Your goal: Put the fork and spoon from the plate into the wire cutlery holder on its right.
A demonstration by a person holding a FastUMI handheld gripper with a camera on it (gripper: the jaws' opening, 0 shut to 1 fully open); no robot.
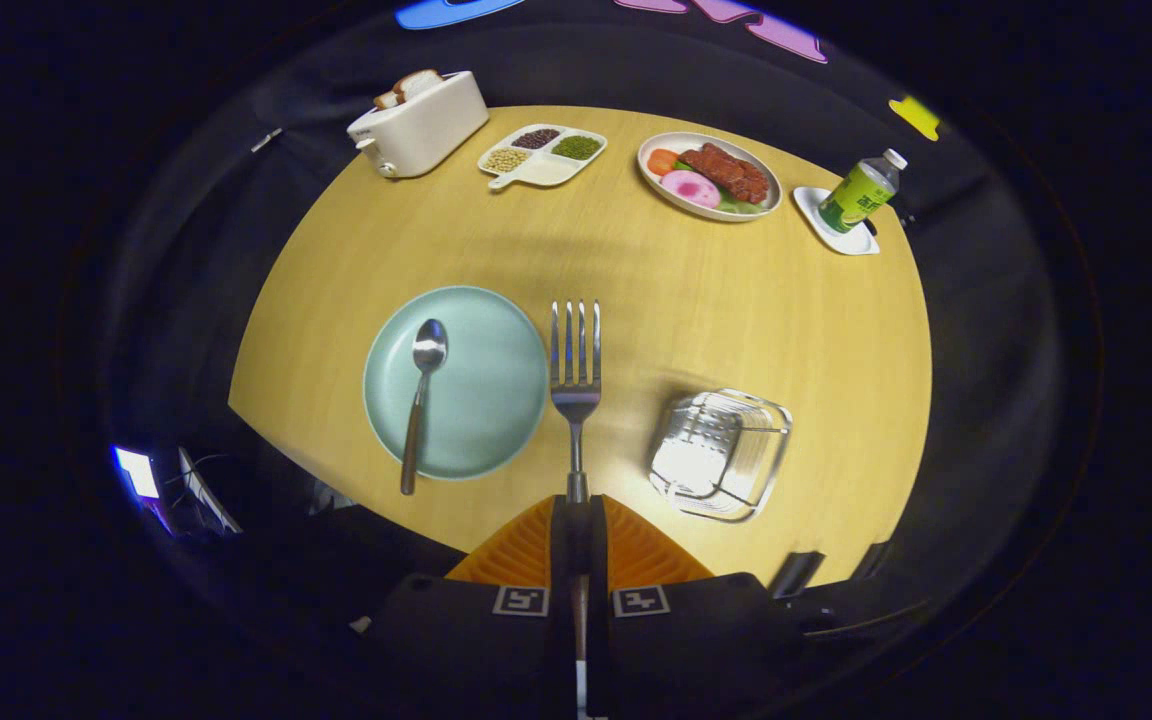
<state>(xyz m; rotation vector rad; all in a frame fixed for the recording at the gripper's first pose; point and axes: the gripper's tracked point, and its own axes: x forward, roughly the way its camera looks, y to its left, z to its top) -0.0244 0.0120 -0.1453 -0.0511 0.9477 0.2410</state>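
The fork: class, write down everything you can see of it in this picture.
The fork is shiny, silver-coloured metal with four long tines and a slim handle. It is lifted off the pale green plate, held by its handle end between the orange fingers of the tongs, which are shut on it. Its tines point straight ahead, away from the tongs. It hangs over the wooden table, between the plate and the wire cutlery holder, touching neither.

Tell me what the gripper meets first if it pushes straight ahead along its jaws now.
Nothing close: the gripper, shut on the fork, points over bare table, between the bean tray and food plate. Height is unclear.
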